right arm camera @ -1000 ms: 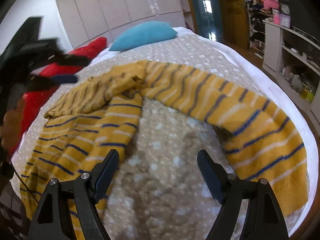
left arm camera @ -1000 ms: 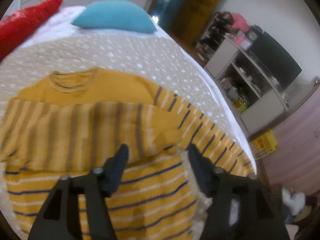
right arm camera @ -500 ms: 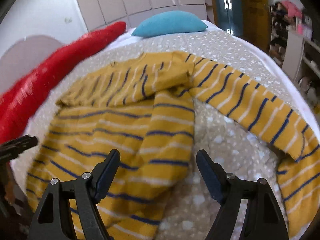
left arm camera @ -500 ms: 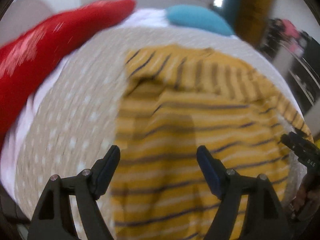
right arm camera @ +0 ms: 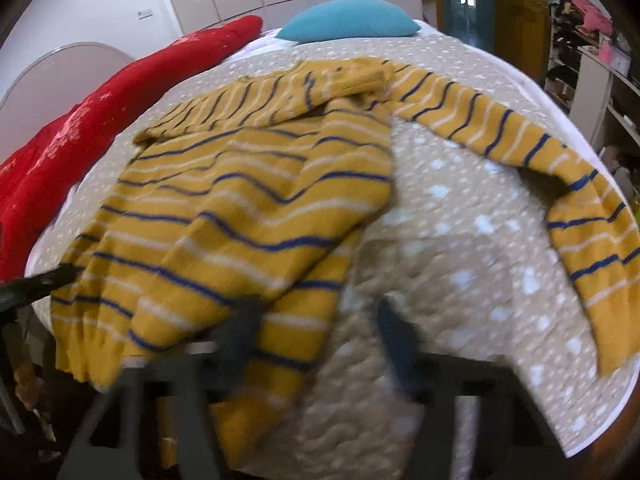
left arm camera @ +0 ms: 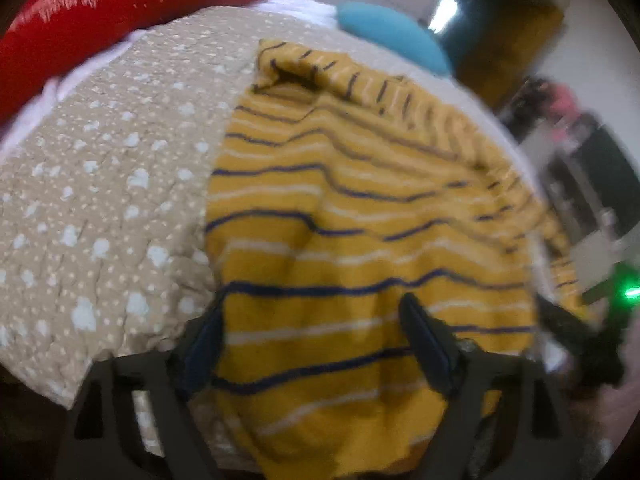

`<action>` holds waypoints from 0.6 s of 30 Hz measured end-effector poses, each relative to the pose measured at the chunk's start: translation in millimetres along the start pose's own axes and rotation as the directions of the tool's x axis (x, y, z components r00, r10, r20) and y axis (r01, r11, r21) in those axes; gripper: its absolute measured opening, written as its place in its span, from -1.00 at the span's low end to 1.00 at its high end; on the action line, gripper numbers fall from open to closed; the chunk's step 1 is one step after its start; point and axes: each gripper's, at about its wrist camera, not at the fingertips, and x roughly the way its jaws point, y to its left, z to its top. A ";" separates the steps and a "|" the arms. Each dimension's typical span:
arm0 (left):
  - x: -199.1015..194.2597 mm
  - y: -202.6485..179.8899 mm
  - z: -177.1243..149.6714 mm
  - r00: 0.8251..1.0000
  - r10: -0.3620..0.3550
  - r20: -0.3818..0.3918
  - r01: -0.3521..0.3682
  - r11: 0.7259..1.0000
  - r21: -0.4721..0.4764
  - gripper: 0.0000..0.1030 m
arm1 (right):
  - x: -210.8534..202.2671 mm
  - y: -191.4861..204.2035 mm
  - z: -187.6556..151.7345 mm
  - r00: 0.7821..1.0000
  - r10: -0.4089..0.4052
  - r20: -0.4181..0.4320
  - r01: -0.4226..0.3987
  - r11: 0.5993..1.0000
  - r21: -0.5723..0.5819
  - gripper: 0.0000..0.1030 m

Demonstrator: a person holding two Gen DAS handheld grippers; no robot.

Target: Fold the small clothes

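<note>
A mustard-yellow sweater with navy and white stripes lies on a beige dotted bedspread. One sleeve is folded across its chest; the other sleeve stretches out to the right. My left gripper is open, low over the sweater's hem near its left bottom corner, holding nothing. My right gripper is open and blurred, over the hem's right bottom corner, holding nothing. The sweater fills the left half of the right wrist view. The right gripper shows at the left wrist view's right edge.
A long red pillow lies along the bed's left side and a teal pillow at its head. Shelves with clutter stand right of the bed. The bed's front edge is just below both grippers.
Both grippers have dropped toward the sweater's hem at the bed's front edge. The left has swung left to the bottom left corner; the right has moved to the bottom right corner.
</note>
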 end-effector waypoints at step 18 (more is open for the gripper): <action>-90.0 30.2 -38.7 0.990 0.081 0.111 -0.074 0.995 -0.062 -0.08 | -103.6 -88.1 -42.6 0.980 -0.162 0.116 0.132 0.963 0.233 -0.06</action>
